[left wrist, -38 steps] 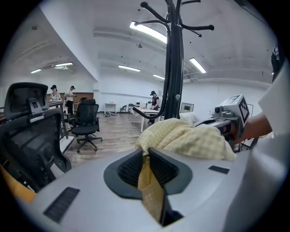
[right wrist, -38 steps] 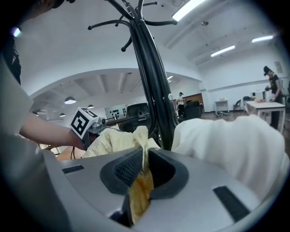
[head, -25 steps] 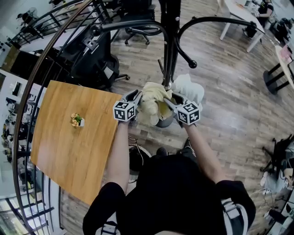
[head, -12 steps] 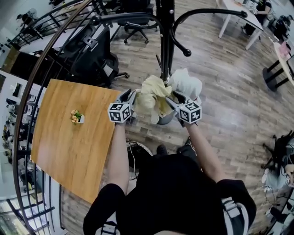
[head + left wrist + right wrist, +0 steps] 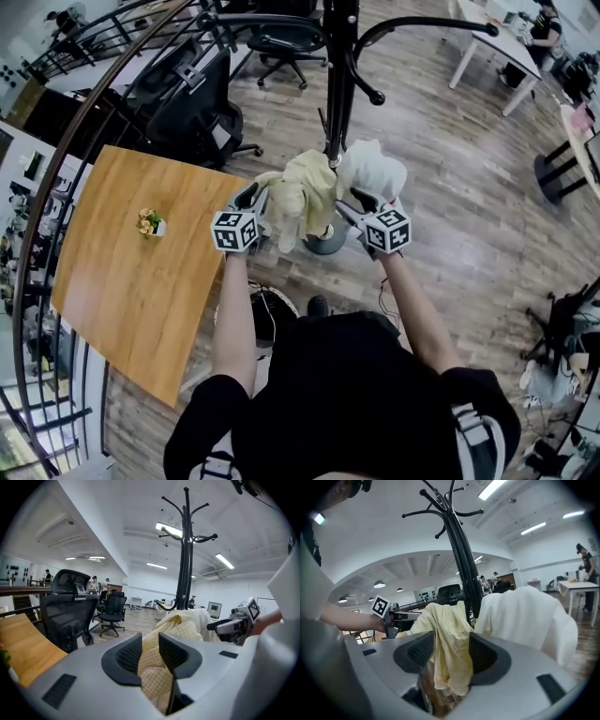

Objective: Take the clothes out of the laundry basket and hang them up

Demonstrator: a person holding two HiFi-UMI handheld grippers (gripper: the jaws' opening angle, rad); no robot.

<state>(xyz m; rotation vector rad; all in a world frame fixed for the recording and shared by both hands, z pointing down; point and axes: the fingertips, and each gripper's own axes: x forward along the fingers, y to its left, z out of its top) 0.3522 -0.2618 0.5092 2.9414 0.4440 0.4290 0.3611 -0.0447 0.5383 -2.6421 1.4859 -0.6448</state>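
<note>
A pale yellow checked cloth [image 5: 302, 190] hangs bunched between my two grippers, in front of the black coat rack [image 5: 339, 84]. My left gripper [image 5: 255, 199] is shut on one end of the cloth [image 5: 161, 667], which fills the gap between its pads. The right gripper [image 5: 349, 208] has just been opening its jaws. The cloth [image 5: 450, 639] droops loosely between them and the pads stand wide of it. A white garment [image 5: 373, 169] is draped on the rack just right of the yellow cloth, and it fills the right side of the right gripper view [image 5: 525, 616].
A wooden table [image 5: 141, 281] with a small potted plant [image 5: 148, 223] lies to the left. Black office chairs [image 5: 187, 103] stand behind it. The rack's round base [image 5: 328, 246] sits on the wood floor. A dark round container [image 5: 267, 319] is by the person's feet.
The left gripper has moved left, drawing the yellow cloth out sideways from a tight bunch. The right gripper's jaws stand wider. The white garment stays on the rack.
</note>
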